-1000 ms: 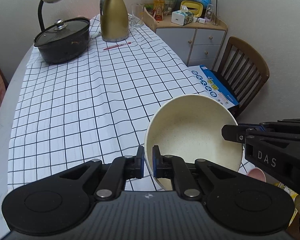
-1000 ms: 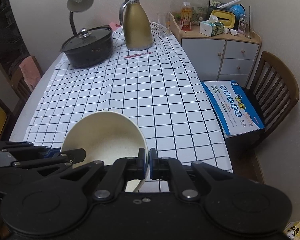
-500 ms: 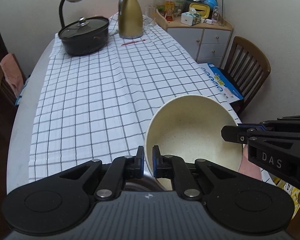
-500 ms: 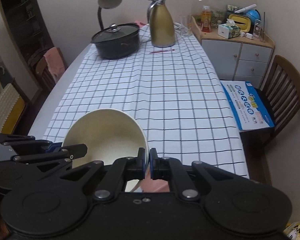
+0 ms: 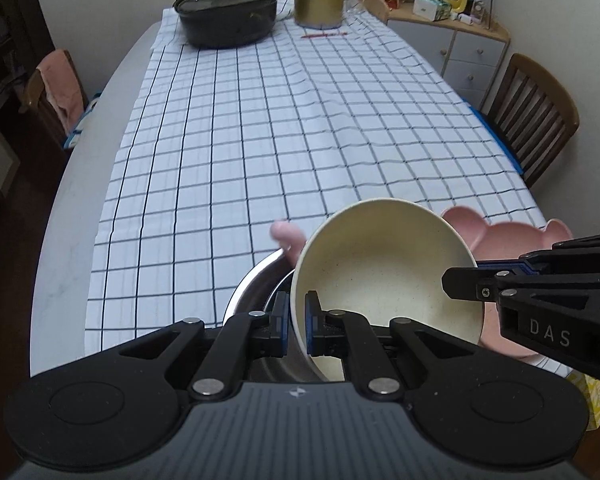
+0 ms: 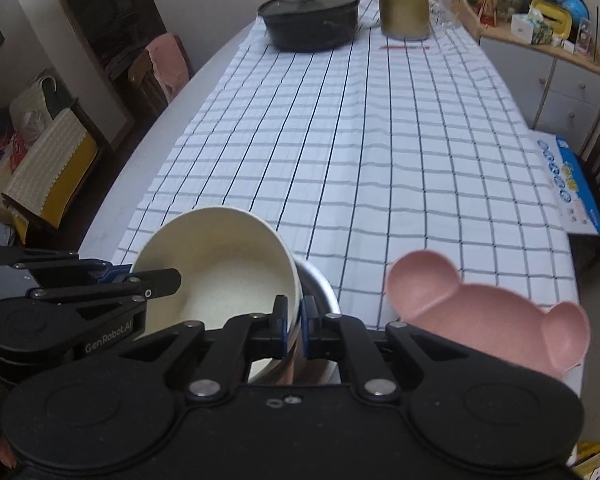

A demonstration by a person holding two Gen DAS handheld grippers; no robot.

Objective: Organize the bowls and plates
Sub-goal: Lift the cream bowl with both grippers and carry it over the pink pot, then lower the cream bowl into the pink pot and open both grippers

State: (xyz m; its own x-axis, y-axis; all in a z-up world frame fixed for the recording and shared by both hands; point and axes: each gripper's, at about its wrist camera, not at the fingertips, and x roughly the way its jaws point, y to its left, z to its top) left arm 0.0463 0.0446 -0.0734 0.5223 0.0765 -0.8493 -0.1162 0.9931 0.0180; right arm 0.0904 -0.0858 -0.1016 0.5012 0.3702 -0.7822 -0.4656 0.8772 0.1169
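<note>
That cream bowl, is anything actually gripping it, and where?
Yes: both grippers hold the cream bowl by its rim, the left gripper and the right gripper on opposite edges.

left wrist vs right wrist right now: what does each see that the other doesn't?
Left wrist only: the wooden chair on the right and the right gripper clamped on the cream bowl's far rim.
Right wrist only: the blue box and the left gripper.
Both: the cream bowl tilted over the steel bowl, the pink plate, the black pot.
</note>
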